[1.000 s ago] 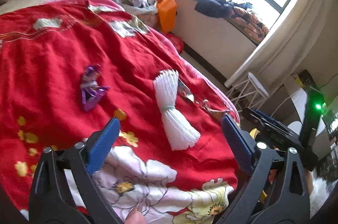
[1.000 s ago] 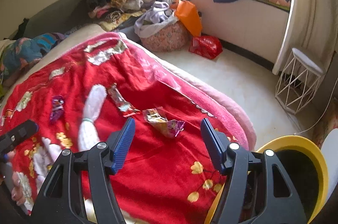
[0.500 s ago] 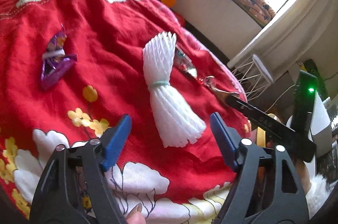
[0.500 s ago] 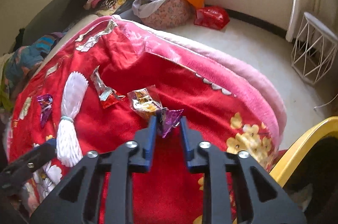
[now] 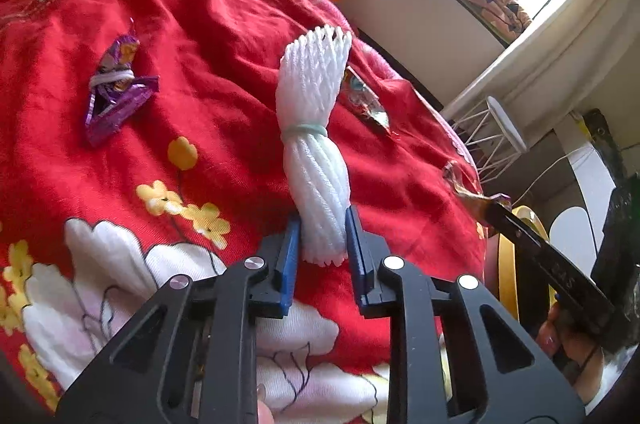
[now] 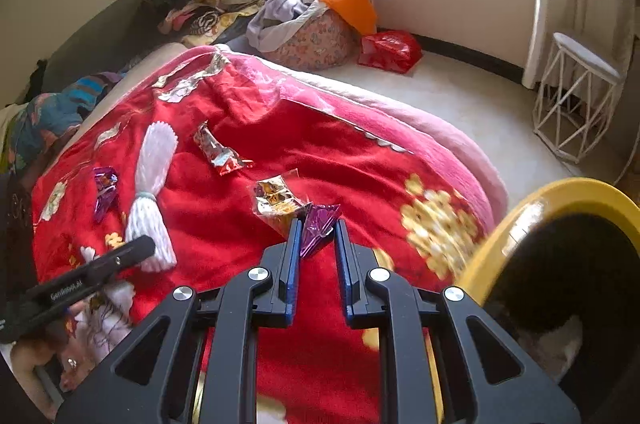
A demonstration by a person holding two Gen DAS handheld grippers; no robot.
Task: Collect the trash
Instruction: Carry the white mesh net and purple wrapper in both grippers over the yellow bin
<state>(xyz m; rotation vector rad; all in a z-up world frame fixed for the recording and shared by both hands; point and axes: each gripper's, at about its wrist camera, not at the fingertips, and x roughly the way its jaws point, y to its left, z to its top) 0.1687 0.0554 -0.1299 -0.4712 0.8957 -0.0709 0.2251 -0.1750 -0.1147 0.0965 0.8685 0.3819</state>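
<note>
Yellow-rimmed round bin with a dark inside sitting low at the right, just off the bed edge; contents too dark to make out. Floral fabric basket far across the floor, heaped with pale clothes.

On the red floral blanket, trash all over. White foam fruit net tied with a pale green band lying lengthwise, fanned at the far end, near end squeezed between the blue pads of the left gripper, jaws nearly closed on it. Right gripper narrowed to a slim gap, pinching a crumpled purple foil wrapper, which is attached to a clear-and-gold crinkly bag just beyond the tips. Red and silver foil wrapper a bit farther, between the bag and the net. Another purple twisted wrapper left of the net, apart from it.

Blanket's pink edge curving down at the right, then open pale floor out to a white wire stool and the window wall. Orange bag and red plastic bag parked by that wall.
</note>
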